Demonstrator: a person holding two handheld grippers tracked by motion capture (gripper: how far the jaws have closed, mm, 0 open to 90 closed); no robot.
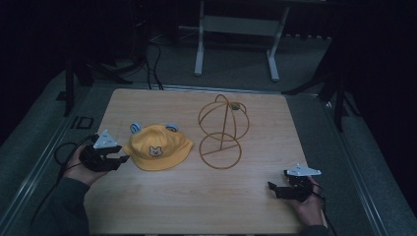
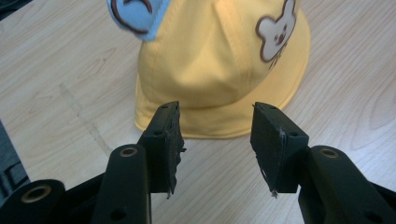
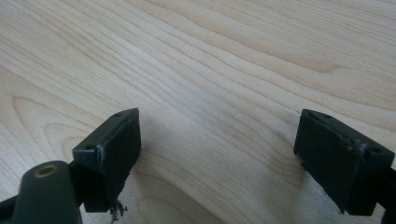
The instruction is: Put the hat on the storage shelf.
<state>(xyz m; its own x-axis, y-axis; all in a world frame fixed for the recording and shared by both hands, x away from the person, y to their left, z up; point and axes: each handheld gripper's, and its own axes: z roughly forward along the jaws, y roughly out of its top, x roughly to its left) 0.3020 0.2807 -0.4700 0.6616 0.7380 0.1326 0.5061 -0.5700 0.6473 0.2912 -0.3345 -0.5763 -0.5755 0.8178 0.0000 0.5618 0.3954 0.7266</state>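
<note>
One soft hat, brim grab advised

Yellow bucket hat (image 1: 157, 150) with bear patch and two blue ears, lying crown-up on wooden table (image 1: 196, 206), left of centre, just beside gold wire hat stand (image 1: 222, 130) but apart from it. Likely light, floppy cotton: no stiffness, will sag and fold once lifted, not fragile, not slippery. Best hold judged at brim edge (image 2: 205, 128) nearest left gripper (image 1: 115, 160); crown would just collapse under a pinch, ears too small and dangly. Brim lies flat on wood, so lower jaw needs to slide under or scrape fabric up. Left gripper (image 2: 215, 140) spread open, empty, aimed straight at near brim, tips just short of it, not touching. Right gripper (image 1: 275, 189) at table's right front, well apart from hat and stand, jaws wide apart, nothing between, right gripper (image 3: 233, 154) low above bare wood. Wire stand looks stiff but light and tippy; hat dropped over top dome could nudge it.
</note>
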